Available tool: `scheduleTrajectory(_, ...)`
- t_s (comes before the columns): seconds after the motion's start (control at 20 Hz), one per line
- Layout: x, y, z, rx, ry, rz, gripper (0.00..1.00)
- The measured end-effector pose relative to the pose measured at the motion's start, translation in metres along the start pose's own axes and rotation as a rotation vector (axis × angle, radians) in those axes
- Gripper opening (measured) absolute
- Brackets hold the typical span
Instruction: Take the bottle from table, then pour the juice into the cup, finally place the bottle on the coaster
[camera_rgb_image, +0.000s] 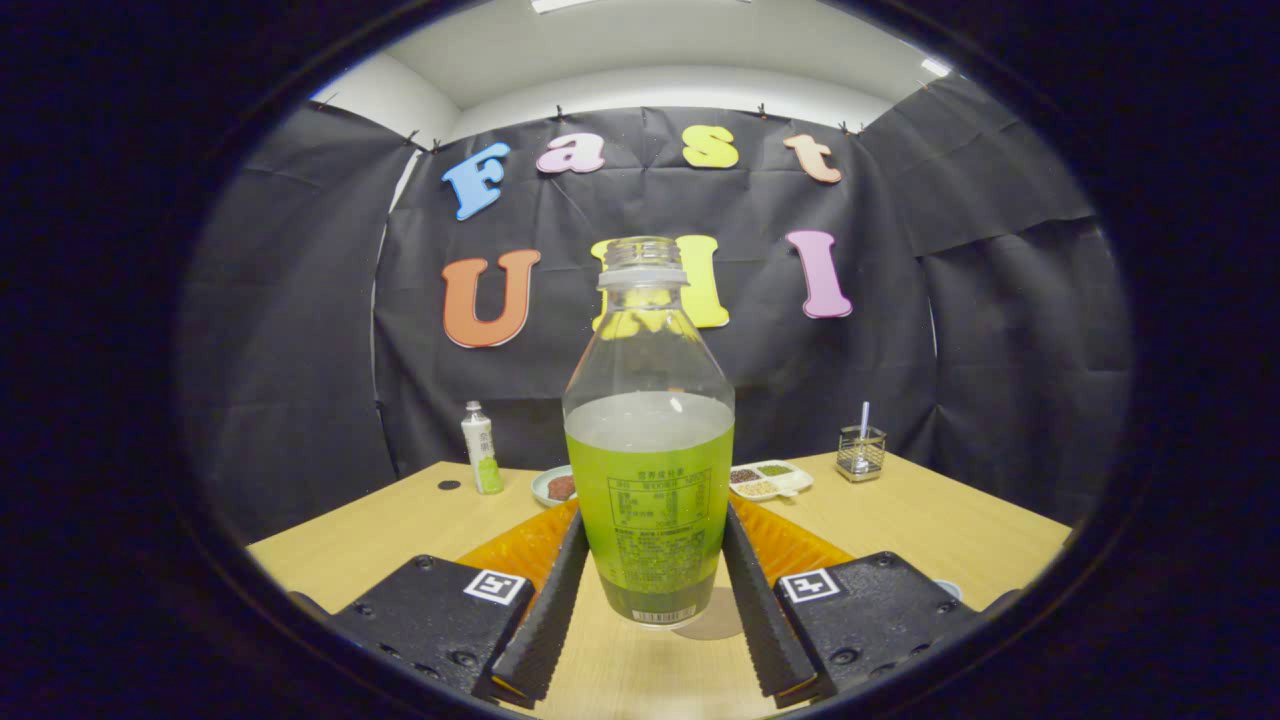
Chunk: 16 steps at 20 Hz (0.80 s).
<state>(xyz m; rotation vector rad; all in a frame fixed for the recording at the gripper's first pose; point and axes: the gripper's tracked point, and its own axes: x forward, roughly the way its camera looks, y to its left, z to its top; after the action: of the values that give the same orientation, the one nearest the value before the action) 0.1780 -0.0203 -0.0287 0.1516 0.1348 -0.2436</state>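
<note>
Gripper (650, 575) fingers stand on either side of the bottle (650, 470), one against each flank of its lower body; both appear to press on it, so the gripper is clamped on the bottle. Bottle upright, cap off, clear plastic, green juice filling roughly the lower half. Its base looks slightly clear of the table (900, 530), with a shadow just under and to the right (contact with the wood cannot be judged for certain).

Surroundings, relative to the fingers:
- Orange ribbed mat (790, 545) behind the bottle, showing beyond both fingers.
- Beyond the left finger, further back: a small white-and-green bottle (481, 448), a small dark disc (449, 485) beside it, and a pale dish (555, 485) holding something dark red.
- Beyond the right finger: a divided white tray (770, 480) with grains or seeds, then a small glass holder (861, 452) with a white stick standing in it.

The bottle itself blocks the view straight ahead.
</note>
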Motion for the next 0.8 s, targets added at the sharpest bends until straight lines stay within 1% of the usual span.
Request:
scheduleTrajectory(0.2, 0.027, -0.021, -0.011, 0.033, 0.024, -0.021, 0.78)
scheduleTrajectory(0.4, 0.055, -0.039, -0.031, 0.037, 0.073, -0.043, 0.78)
scheduleTrajectory(0.65, 0.083, -0.044, -0.057, 0.062, 0.118, -0.021, 0.79)
scheduleTrajectory(0.8, 0.094, -0.043, -0.076, 0.025, 0.158, -0.013, 0.80)
